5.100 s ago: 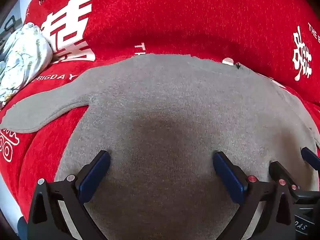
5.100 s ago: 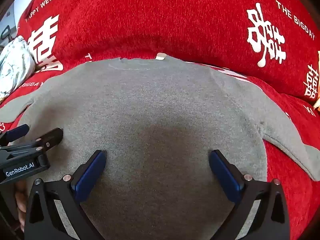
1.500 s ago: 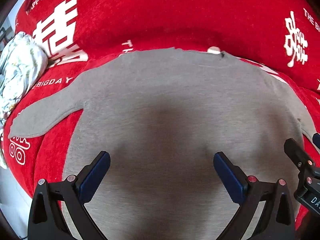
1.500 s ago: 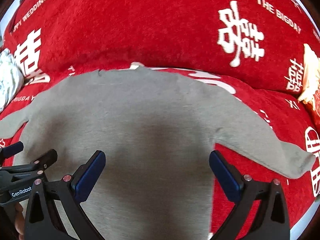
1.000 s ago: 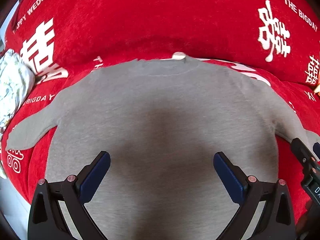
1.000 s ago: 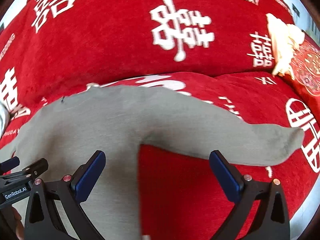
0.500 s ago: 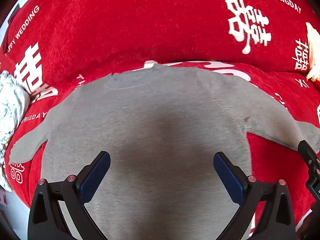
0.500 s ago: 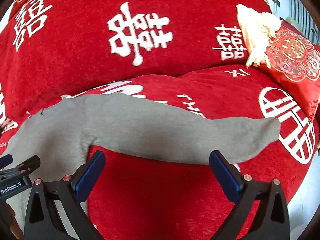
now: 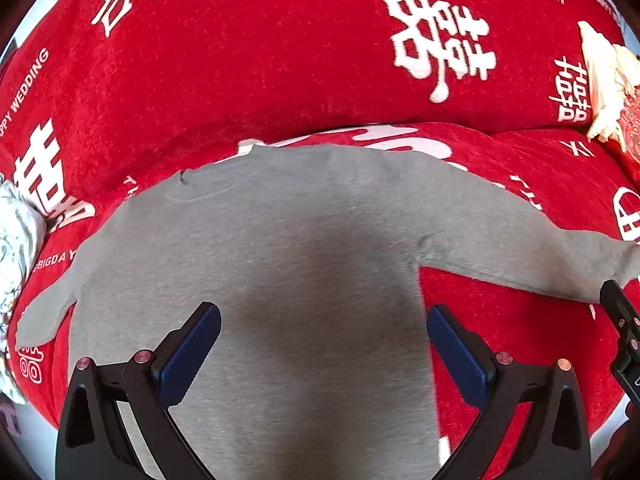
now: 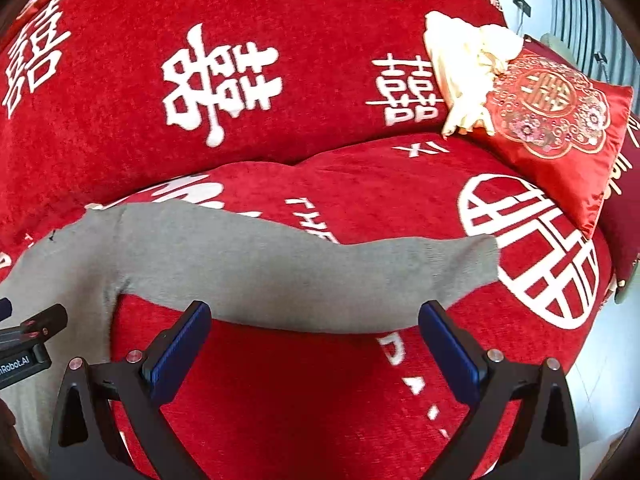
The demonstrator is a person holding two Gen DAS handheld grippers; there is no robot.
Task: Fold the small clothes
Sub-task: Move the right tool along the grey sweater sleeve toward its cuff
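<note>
A small grey knit sweater point(image 9: 280, 264) lies flat on the red sofa seat, neck toward the backrest, both sleeves spread out. My left gripper point(image 9: 324, 344) is open and empty, hovering over the sweater's lower body. My right gripper point(image 10: 316, 340) is open and empty, just in front of the right sleeve point(image 10: 304, 272), whose cuff point(image 10: 476, 264) points right. The right gripper's tip shows at the right edge of the left wrist view point(image 9: 620, 320). The left gripper's tip shows at the left edge of the right wrist view point(image 10: 36, 328).
The sofa has a red cover point(image 10: 280, 400) with white characters and lettering. A red embroidered cushion point(image 10: 556, 120) and a cream cloth point(image 10: 468, 60) lie at the right end. A floral white garment point(image 9: 16, 248) lies at the left end. The seat's front edge is near both grippers.
Both grippers have swung right. The right one left the sweater's body and now faces the right sleeve. The left view now shows the body's right side and sleeve. Both stay open.
</note>
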